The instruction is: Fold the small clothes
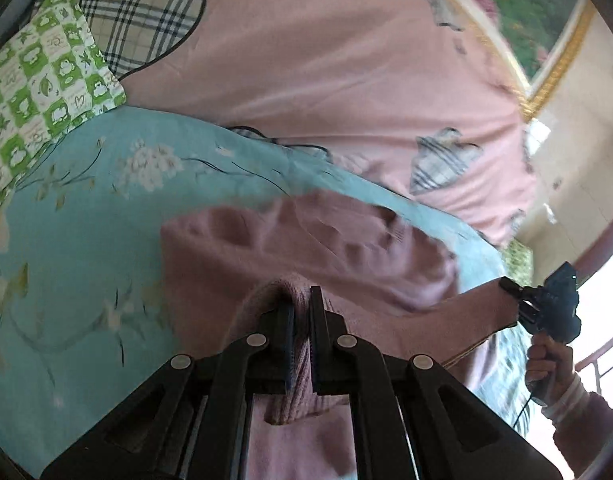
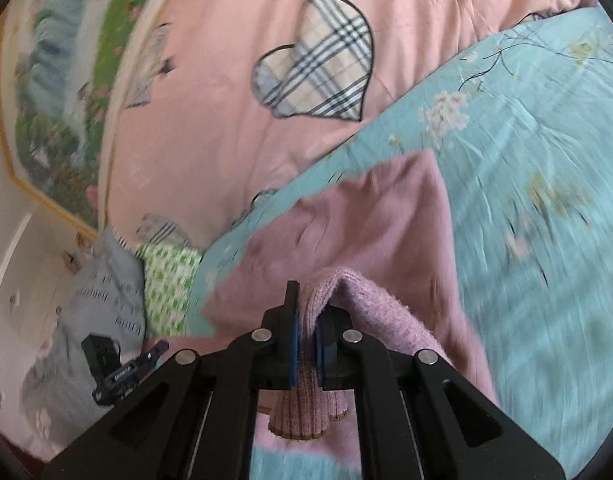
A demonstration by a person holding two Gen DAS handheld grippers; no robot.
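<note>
A small mauve-pink knitted garment (image 1: 306, 240) hangs stretched between both grippers above a turquoise floral sheet (image 1: 86, 220). My left gripper (image 1: 300, 300) is shut on a ribbed edge of the garment, which bunches between its fingers. My right gripper (image 2: 306, 304) is shut on another ribbed edge of the same garment (image 2: 366, 220). In the left wrist view the right gripper (image 1: 546, 304) shows at the far right, held by a hand (image 1: 546, 364), with the knit pulled taut to it. The left gripper (image 2: 118, 364) appears at lower left in the right wrist view.
A pink quilt (image 1: 326, 60) with plaid hearts (image 2: 318, 68) lies behind the sheet. A green-and-white checked pillow (image 1: 42, 76) sits at the left, and a grey-blue printed cloth (image 2: 102, 292) lies beside it. A framed landscape picture (image 2: 54, 88) hangs on the cream wall.
</note>
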